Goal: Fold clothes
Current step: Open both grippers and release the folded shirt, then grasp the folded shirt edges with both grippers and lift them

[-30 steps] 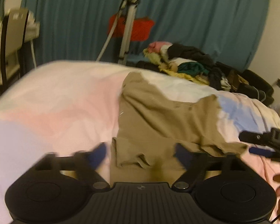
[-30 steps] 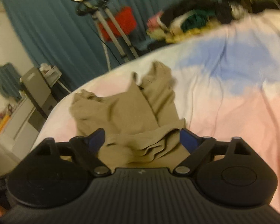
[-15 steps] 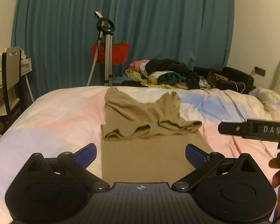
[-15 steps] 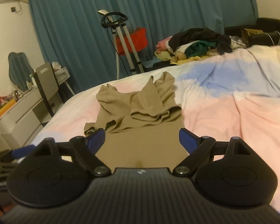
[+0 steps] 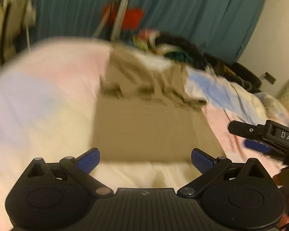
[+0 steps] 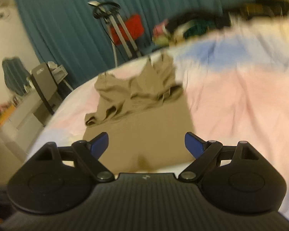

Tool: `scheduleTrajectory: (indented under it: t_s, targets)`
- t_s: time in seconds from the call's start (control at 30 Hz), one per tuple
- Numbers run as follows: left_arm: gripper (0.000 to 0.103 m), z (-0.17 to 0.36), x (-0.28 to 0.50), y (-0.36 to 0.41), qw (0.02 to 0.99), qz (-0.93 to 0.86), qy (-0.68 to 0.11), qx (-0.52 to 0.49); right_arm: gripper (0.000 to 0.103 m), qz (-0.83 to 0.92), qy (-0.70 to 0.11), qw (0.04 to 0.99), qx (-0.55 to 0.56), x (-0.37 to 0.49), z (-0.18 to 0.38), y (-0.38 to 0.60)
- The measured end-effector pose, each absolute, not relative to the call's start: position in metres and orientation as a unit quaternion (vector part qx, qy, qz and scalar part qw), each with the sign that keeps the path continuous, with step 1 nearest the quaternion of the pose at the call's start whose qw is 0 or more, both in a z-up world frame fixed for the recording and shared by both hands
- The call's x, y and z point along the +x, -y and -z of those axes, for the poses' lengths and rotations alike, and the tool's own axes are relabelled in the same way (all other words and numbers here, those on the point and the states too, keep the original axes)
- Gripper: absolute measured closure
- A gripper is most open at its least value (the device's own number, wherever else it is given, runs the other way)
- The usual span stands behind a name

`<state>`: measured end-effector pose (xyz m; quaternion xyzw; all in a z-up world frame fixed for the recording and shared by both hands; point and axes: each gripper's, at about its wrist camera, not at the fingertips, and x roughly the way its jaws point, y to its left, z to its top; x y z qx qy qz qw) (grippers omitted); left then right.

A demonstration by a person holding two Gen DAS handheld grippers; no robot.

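Observation:
A tan sleeveless garment (image 5: 146, 127) lies on the pastel bed cover (image 5: 40, 104), its far part folded over and bunched, its near part flat. It also shows in the right wrist view (image 6: 144, 119). My left gripper (image 5: 145, 158) is open and empty, just short of the garment's near edge. My right gripper (image 6: 146, 143) is open and empty over the garment's near part. The right gripper also shows at the right edge of the left wrist view (image 5: 260, 138). Both views are blurred.
A pile of mixed clothes (image 5: 171, 48) lies at the far side of the bed. A metal stand (image 6: 117, 27) and a red object (image 6: 131, 28) are before the teal curtain (image 5: 192, 13). A chair and desk (image 6: 42, 82) stand to the left.
Both grippers have tilted down and come closer to the garment's near edge. The views have gone blurred with the motion. Both stay open.

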<state>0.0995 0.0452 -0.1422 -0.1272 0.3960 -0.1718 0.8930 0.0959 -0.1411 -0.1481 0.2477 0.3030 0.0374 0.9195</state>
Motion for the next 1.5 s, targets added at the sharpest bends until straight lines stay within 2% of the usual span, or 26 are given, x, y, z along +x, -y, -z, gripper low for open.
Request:
scheduleTrajectory:
  t_s: [0.13,0.2,0.27,0.3,0.33,0.43,0.47,0.5,0.53,0.57,0.6,0.67,0.87,1.13,1.3,1.5]
  targets:
    - [0.009,0.185,0.129,-0.064,0.83,0.162,-0.471,-0.251,0.015,-0.076,-0.354,0.837,0.411,0.112,0.192,0.159]
    - [0.008,0.197,0.139,-0.074,0.815,0.153,-0.471,-0.299,0.016,-0.082,-0.367,0.793,0.479,0.122,0.217,0.162]
    - [0.012,0.2,0.145,-0.08,0.818,0.141,-0.455,-0.322,0.024,-0.075,-0.372,0.772,0.51,0.13,0.233,0.163]
    - [0.021,0.201,0.148,-0.083,0.82,0.135,-0.446,-0.332,0.026,-0.069,-0.368,0.766,0.523,0.133,0.24,0.164]
    - [0.025,0.201,0.15,-0.086,0.824,0.125,-0.438,-0.337,0.031,-0.061,-0.358,0.762,0.537,0.134,0.244,0.168]
    - [0.046,0.204,0.154,-0.096,0.831,0.099,-0.42,-0.352,0.051,-0.03,-0.325,0.765,0.555,0.132,0.248,0.181]
    - [0.056,0.204,0.155,-0.099,0.832,0.097,-0.413,-0.359,0.059,-0.021,-0.322,0.768,0.552,0.131,0.248,0.182]
    - [0.066,0.203,0.155,-0.1,0.834,0.099,-0.404,-0.363,0.063,-0.013,-0.32,0.772,0.549,0.131,0.249,0.184]
    - [0.073,0.202,0.155,-0.102,0.836,0.101,-0.396,-0.366,0.072,-0.005,-0.318,0.775,0.546,0.13,0.249,0.186]
    - [0.085,0.2,0.156,-0.104,0.839,0.103,-0.39,-0.366,0.079,0.002,-0.316,0.778,0.543,0.129,0.249,0.187]
    - [0.089,0.199,0.157,-0.105,0.841,0.105,-0.385,-0.366,0.082,0.003,-0.315,0.783,0.536,0.128,0.247,0.185]
    - [0.093,0.192,0.157,-0.103,0.846,0.111,-0.372,-0.364,0.09,0.0,-0.307,0.795,0.523,0.125,0.241,0.183]
    - [0.096,0.164,0.135,-0.111,0.858,0.137,-0.307,-0.388,0.095,-0.021,-0.261,0.819,0.51,0.113,0.213,0.186]
    - [0.097,0.108,0.068,-0.122,0.873,0.184,-0.236,-0.384,0.095,-0.063,-0.186,0.841,0.504,0.061,0.16,0.192]
    - [0.097,0.098,-0.002,-0.127,0.867,0.185,-0.225,-0.404,0.096,-0.081,-0.145,0.861,0.48,-0.01,0.141,0.183]
    - [0.097,0.094,-0.082,-0.134,0.863,0.175,-0.21,-0.424,0.096,-0.078,-0.113,0.864,0.484,-0.095,0.145,0.167]
